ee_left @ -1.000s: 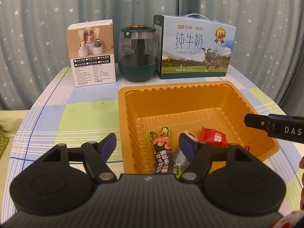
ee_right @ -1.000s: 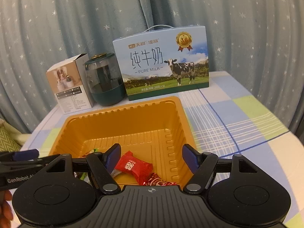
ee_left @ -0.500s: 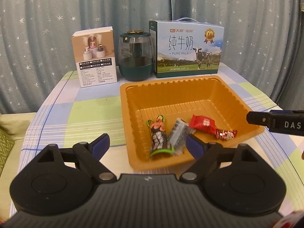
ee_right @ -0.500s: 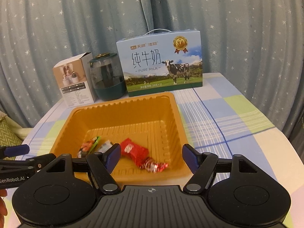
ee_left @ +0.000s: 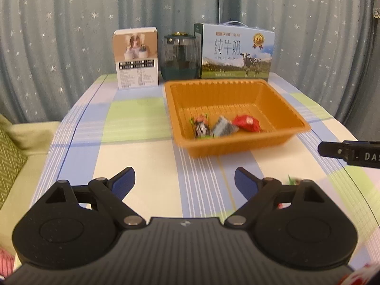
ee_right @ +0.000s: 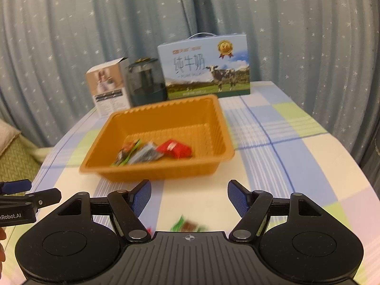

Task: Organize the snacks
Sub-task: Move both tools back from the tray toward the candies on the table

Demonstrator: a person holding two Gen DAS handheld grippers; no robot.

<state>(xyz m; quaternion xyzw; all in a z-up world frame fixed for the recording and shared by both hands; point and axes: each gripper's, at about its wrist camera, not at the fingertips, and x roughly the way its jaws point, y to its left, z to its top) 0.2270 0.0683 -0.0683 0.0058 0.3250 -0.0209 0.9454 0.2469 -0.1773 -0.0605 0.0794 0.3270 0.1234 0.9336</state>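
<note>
An orange tray (ee_left: 237, 147) (ee_right: 166, 174) sits mid-table with three snacks inside: a green-edged packet (ee_left: 201, 127) (ee_right: 127, 153), a grey packet (ee_left: 223, 128) (ee_right: 147, 154) and a red packet (ee_left: 247, 123) (ee_right: 177, 148). My left gripper (ee_left: 184, 182) hangs open over the bare cloth in front of the tray, holding nothing. My right gripper (ee_right: 189, 197) is open too, short of the tray's near wall. A loose green snack (ee_right: 187, 225) lies on the cloth below it, partly hidden by the gripper body. Another green scrap (ee_left: 293, 181) peeks out beside the left gripper's right finger.
Along the table's back edge stand a small picture box (ee_left: 136, 58), a dark green jar (ee_left: 180, 57) and a blue milk carton (ee_left: 236, 52). A starry curtain hangs behind. A green sofa cushion (ee_left: 11, 156) lies left of the table. Checked cloth surrounds the tray.
Both grippers have drawn back from over the tray toward the near table edge. The left jaws have widened. The three snacks stay in the tray, and loose snacks near the front have come into view.
</note>
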